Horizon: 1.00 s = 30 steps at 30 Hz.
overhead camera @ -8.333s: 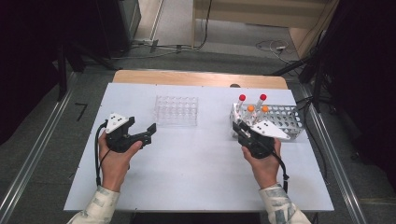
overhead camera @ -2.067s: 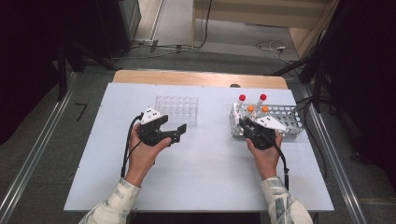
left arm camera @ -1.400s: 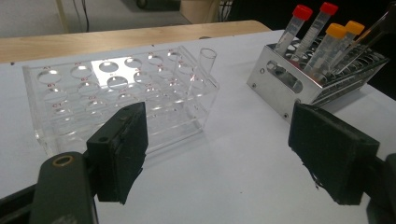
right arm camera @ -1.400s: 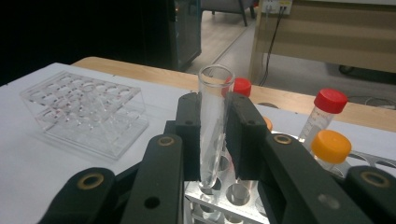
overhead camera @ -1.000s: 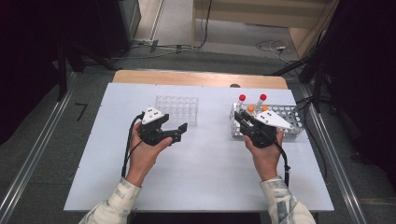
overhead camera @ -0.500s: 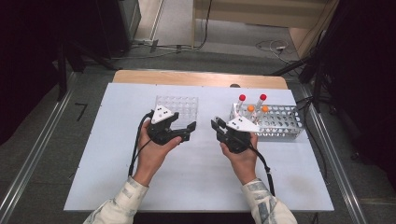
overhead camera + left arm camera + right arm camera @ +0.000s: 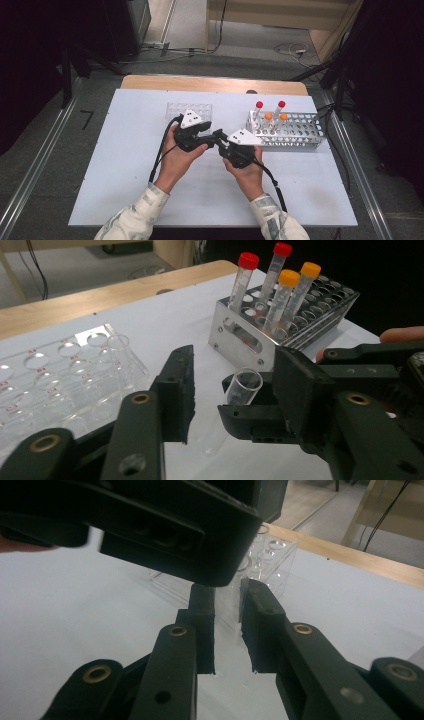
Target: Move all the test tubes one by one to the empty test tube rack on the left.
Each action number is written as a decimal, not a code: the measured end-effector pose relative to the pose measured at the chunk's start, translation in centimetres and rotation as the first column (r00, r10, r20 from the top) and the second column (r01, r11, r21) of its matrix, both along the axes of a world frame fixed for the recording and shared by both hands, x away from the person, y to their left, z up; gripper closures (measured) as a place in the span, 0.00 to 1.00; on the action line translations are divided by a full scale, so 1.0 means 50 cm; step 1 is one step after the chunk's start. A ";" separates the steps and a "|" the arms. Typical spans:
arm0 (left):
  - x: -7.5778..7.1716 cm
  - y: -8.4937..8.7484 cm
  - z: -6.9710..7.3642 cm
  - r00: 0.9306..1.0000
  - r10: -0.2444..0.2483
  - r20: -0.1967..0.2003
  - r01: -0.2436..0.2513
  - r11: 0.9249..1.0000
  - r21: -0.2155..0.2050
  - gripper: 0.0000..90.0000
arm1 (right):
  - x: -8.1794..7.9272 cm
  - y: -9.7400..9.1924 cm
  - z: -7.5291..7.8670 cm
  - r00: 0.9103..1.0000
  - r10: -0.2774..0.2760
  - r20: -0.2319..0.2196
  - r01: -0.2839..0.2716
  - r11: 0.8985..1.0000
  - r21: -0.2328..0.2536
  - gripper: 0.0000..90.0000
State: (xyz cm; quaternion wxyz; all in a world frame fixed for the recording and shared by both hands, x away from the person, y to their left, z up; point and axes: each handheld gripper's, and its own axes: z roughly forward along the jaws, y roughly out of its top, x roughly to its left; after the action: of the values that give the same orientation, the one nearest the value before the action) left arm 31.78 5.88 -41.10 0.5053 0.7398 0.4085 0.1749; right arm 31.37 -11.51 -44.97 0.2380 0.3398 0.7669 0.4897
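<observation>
A clear, uncapped tube (image 7: 244, 384) is gripped in my right gripper (image 7: 223, 145), whose jaws are shut on it (image 7: 227, 594) above the middle of the white table. My left gripper (image 7: 210, 133) meets it from the left. In the left gripper view the tube's upper end stands between the left jaws (image 7: 235, 371), which have just been closing; there are gaps on both sides and the pads do not touch the glass. A metal rack (image 7: 300, 137) at the right holds two red-capped tubes (image 7: 259, 106) and two orange-capped ones (image 7: 269, 116).
A clear plastic rack (image 7: 176, 109) with empty holes stands just behind the left gripper, and shows close by in the left gripper view (image 7: 60, 375). The white table (image 7: 115, 165) has bare room at the front and left. A wooden strip (image 7: 210, 84) runs along the back.
The right hand has come left from the metal rack to the table's middle, carrying the clear tube. The left hand has shifted right to meet it, and its jaws have narrowed around the tube.
</observation>
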 end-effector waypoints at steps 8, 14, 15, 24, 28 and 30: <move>0.003 -0.002 -0.004 1.000 -0.012 -0.014 0.012 1.000 0.016 0.76 | 0.001 0.005 -0.001 1.000 -0.001 0.003 0.001 1.000 -0.012 0.81; 0.002 -0.004 -0.004 1.000 -0.018 -0.010 0.019 0.999 0.033 0.85 | 0.001 0.009 -0.003 1.000 -0.003 0.001 0.003 1.000 -0.016 0.81; 0.001 -0.004 -0.004 1.000 -0.016 -0.008 0.016 0.999 0.039 0.85 | 0.001 0.010 -0.003 1.000 -0.003 0.002 0.003 1.000 -0.017 0.81; 0.001 -0.004 -0.003 1.000 -0.013 0.000 0.013 0.999 0.043 0.86 | 0.002 0.010 -0.003 1.000 -0.003 0.001 0.003 1.000 -0.017 0.81; 0.003 0.001 -0.002 1.000 -0.010 -0.002 0.010 0.999 0.036 0.86 | 0.006 0.007 -0.001 1.000 0.014 -0.026 -0.014 1.000 0.018 0.59; 0.004 0.006 0.002 1.000 -0.001 0.003 0.000 1.000 0.030 0.86 | 0.008 0.005 -0.001 0.999 0.013 -0.049 -0.012 0.999 0.034 0.50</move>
State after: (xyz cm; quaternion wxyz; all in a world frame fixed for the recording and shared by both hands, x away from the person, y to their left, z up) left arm 31.98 6.16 -41.01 0.4949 0.7470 0.4049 0.1818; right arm 31.75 -11.28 -45.04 0.2104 0.3508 0.7662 0.4956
